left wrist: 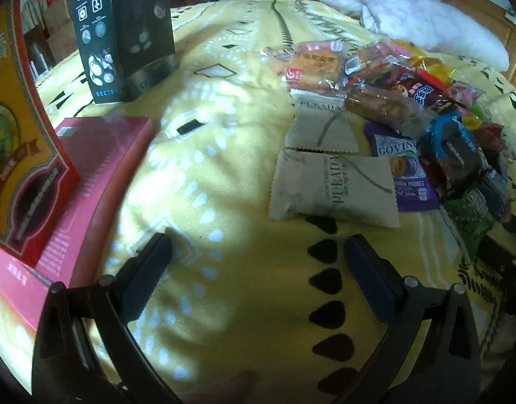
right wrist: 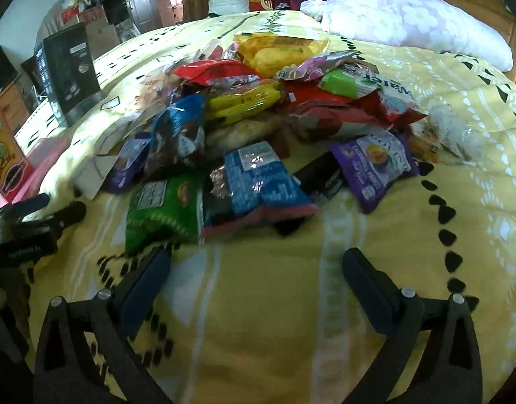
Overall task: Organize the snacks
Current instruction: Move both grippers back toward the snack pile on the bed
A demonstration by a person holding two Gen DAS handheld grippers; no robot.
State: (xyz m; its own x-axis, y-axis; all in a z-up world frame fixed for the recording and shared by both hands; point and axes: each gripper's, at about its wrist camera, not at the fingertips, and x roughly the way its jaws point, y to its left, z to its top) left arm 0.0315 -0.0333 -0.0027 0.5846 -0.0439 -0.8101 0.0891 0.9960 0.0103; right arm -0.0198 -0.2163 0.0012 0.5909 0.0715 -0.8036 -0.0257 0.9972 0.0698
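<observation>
A pile of snack packets (right wrist: 258, 124) lies on a yellow patterned bedspread (right wrist: 274, 303). In the left wrist view two beige PULADA packets (left wrist: 335, 188) lie side by side at the pile's left edge, next to a purple prune packet (left wrist: 406, 175). My left gripper (left wrist: 258, 249) is open and empty, just short of the near beige packet. My right gripper (right wrist: 256, 262) is open and empty, in front of a green packet (right wrist: 163, 212) and a blue packet (right wrist: 264, 181). The left gripper also shows at the left of the right wrist view (right wrist: 52, 208).
A pink flat box (left wrist: 89, 181) lies at the left with a red and gold box (left wrist: 19, 134) standing on it. Two tall black boxes (left wrist: 123, 33) stand behind. A white pillow (right wrist: 409, 27) lies at the far right. Furniture and bags stand beyond the bed.
</observation>
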